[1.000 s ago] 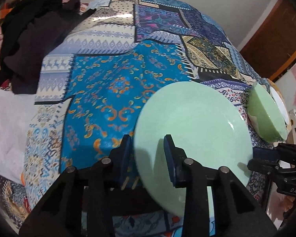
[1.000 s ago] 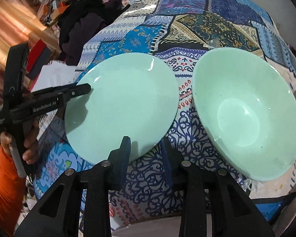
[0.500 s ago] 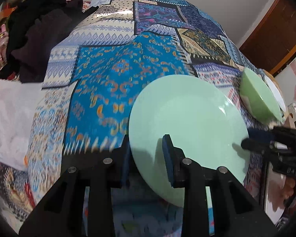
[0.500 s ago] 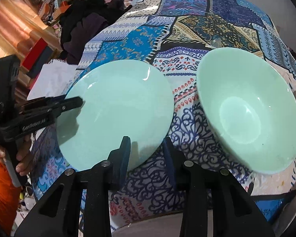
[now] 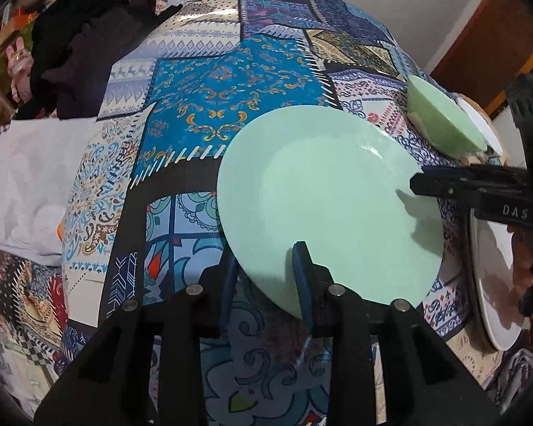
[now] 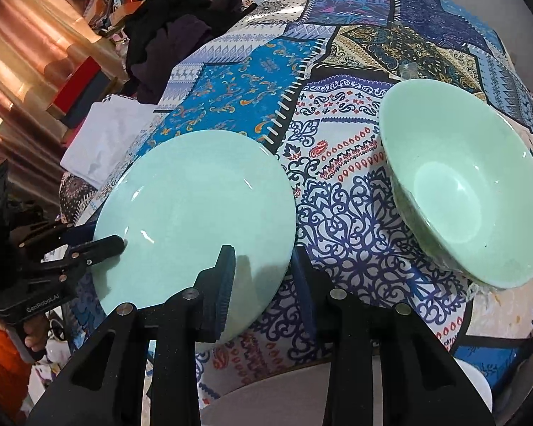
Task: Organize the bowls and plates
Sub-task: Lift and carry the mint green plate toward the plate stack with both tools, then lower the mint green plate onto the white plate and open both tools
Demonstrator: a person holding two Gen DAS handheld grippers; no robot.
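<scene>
1. Two grippers clamp one mint-green plate [image 5: 330, 206]: the left gripper [image 5: 264, 269] pinches its near rim, and the right gripper [image 6: 263, 269] grips the opposite edge.
2. The plate sits tilted over the patchwork-covered surface [image 6: 341, 191].
3. A green bowl [image 6: 469, 198] rests on the cloth just beside the plate, not touching it.
4. Dark clothes [image 6: 174, 35] lie heaped at the far edge.

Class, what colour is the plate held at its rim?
Pale mint green, plain; the plate shows best in the right wrist view.
</scene>
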